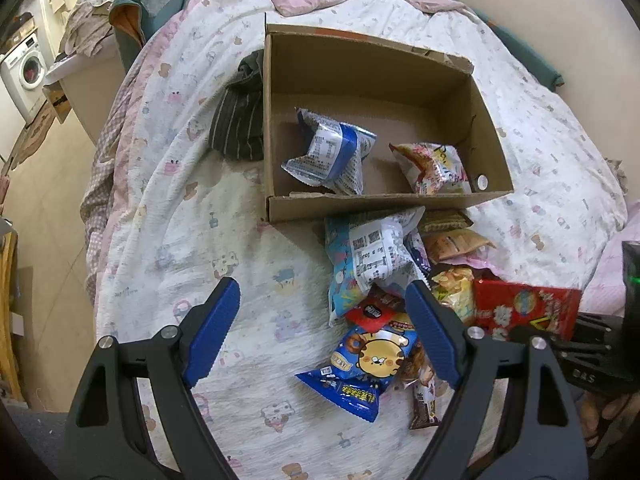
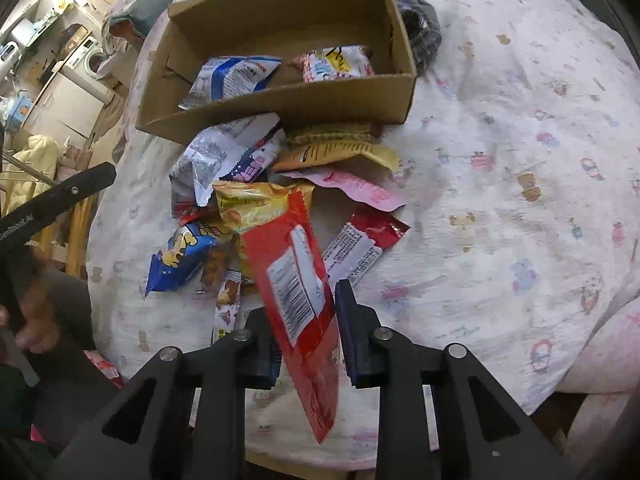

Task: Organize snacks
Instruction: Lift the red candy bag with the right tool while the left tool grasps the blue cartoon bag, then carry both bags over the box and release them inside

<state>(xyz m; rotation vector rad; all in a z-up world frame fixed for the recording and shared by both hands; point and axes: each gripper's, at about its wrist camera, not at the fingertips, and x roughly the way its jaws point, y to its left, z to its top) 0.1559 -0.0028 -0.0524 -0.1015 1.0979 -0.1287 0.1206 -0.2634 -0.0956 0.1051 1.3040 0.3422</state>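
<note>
A brown cardboard box sits on the bed and holds a blue-and-white packet and a pink-and-yellow packet. In front of it lies a pile of snack packets, among them a blue tiger packet. My left gripper is open and empty, above the pile's left edge. My right gripper is shut on a long red packet and holds it above the pile. That red packet also shows in the left wrist view. The box shows in the right wrist view.
A dark striped cloth lies against the box's left side. The patterned quilt covers the bed, which drops off at the left toward the floor. A washing machine stands far left. A yellow packet and a pink packet lie in the pile.
</note>
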